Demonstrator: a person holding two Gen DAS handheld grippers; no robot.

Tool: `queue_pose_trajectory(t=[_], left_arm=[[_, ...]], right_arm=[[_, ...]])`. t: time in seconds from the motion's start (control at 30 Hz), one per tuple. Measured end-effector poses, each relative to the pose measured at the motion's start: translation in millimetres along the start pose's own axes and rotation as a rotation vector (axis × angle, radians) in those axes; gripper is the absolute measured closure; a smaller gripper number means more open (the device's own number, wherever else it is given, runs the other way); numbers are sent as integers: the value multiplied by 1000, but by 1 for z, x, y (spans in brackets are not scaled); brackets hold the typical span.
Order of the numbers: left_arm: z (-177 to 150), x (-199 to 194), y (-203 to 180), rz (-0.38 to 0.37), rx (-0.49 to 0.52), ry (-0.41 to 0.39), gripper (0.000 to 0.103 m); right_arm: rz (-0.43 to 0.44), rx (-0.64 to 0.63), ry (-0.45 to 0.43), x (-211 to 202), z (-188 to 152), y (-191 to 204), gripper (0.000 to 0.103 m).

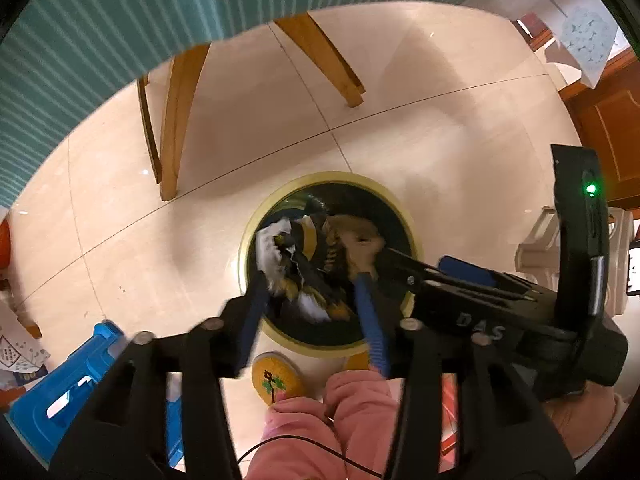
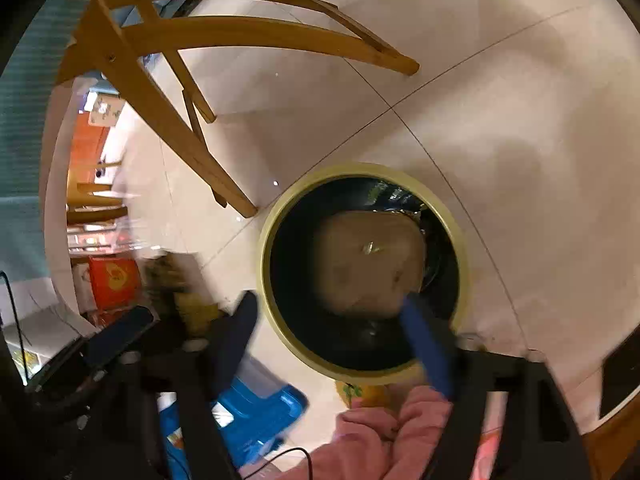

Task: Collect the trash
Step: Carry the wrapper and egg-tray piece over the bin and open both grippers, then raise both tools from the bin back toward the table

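A round bin [image 1: 414, 236] with a pale yellow rim and a black liner stands on the tiled floor right below both grippers. My left gripper [image 1: 310, 278] points straight down over it, open. A crumpled black, white and orange wrapper [image 1: 298, 280] lies between its blue pads [image 1: 370, 320], loose, over the bin's mouth. A crumpled brown paper wad [image 2: 368, 260] sits inside the bin. My right gripper [image 2: 328, 302] hangs wide open above that wad, gripping nothing. In the left wrist view the right gripper [image 1: 410, 258] reaches in from the right over the bin's rim [image 2: 360, 170].
Wooden chair legs [image 1: 176, 120] stand beyond the bin, under a teal striped cloth [image 1: 80, 40]. A blue plastic stool [image 1: 60, 392] is at the near left. Pink trouser legs [image 1: 320, 420] and a yellow slipper [image 1: 276, 376] are beside the bin. A wooden cabinet [image 1: 608, 120] stands right.
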State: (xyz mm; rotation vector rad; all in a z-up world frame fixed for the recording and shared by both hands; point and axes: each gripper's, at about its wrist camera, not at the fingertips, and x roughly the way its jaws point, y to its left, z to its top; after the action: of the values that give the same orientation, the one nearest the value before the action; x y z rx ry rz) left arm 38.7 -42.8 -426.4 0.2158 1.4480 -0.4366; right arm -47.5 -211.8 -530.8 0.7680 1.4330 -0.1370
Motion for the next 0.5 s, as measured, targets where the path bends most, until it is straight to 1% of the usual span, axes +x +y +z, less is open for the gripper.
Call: queue_pose_trajectory(t=[0.03,0.1,0.17,0.27,0.3,0.37,0.5], left_arm=[[-2,2,0,2,-6,-4,47],[-3,4,4,0,-16,-3,38],[-6,3,5,-8,-21,-1,33],[-8,-6,4,-21,-17,-17,31],[-9,-11,3,-20,-15,-25,27],[-12,-23,0,-23,-11,-37,24],[-15,-61,-8,-22,-1,-49,24]], right_arm=[[-5,7,-6,-1,0,-1,18],[-11,17,-14,0,-2,-5,18],[-16,27,-23,-3,-5,-8,18],[-31,33,-30,-13,-9,-12,18],[-32,35,-33,-18,-10,-12,18],[-34,39,-43,-30,-14,-11,18],[-35,41,-60,-63,-21,-4,18]])
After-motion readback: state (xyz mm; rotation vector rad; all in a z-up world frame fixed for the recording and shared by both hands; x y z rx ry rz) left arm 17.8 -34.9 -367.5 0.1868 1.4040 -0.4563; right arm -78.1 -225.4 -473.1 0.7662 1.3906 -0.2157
